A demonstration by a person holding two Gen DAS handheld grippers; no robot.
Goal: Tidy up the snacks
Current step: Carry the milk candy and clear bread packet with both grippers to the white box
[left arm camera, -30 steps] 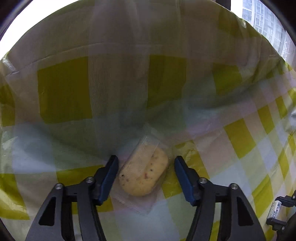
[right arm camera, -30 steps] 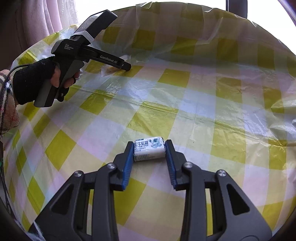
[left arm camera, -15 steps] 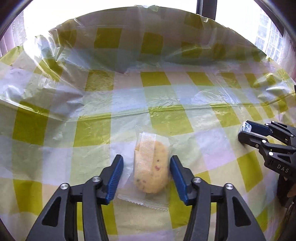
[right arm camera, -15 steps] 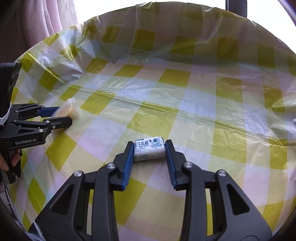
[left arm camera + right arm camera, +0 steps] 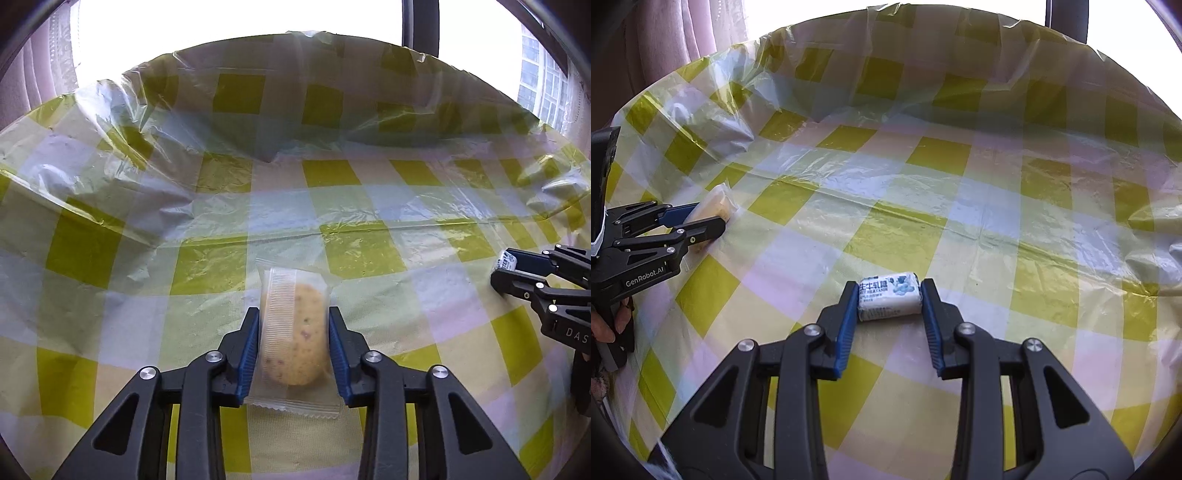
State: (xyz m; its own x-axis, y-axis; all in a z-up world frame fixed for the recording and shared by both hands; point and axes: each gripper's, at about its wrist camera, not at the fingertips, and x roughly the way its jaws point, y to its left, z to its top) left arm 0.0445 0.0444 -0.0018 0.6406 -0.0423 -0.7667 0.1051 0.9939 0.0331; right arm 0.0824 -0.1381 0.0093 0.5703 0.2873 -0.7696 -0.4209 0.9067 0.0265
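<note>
A cookie in a clear wrapper (image 5: 295, 332) stands on its edge on the checked tablecloth, between the blue pads of my left gripper (image 5: 293, 314). The jaws are closing and the pads press both sides of the cookie. My right gripper (image 5: 890, 291) is shut on a small white milk candy (image 5: 888, 299) with blue print, low over the cloth. In the right wrist view the left gripper (image 5: 713, 218) and its cookie (image 5: 716, 203) sit at the far left. In the left wrist view the right gripper (image 5: 506, 269) shows at the right edge.
A yellow and white checked tablecloth (image 5: 362, 251) under crinkled clear plastic covers the table. The plastic rises in folds at the back and left (image 5: 122, 122). A bright window lies behind. A person's hand (image 5: 605, 328) holds the left gripper's handle.
The left gripper moved from the raised fold at the back to the flat cloth, let the cookie lie between wider jaws, then closed on it. The right gripper and candy stayed put.
</note>
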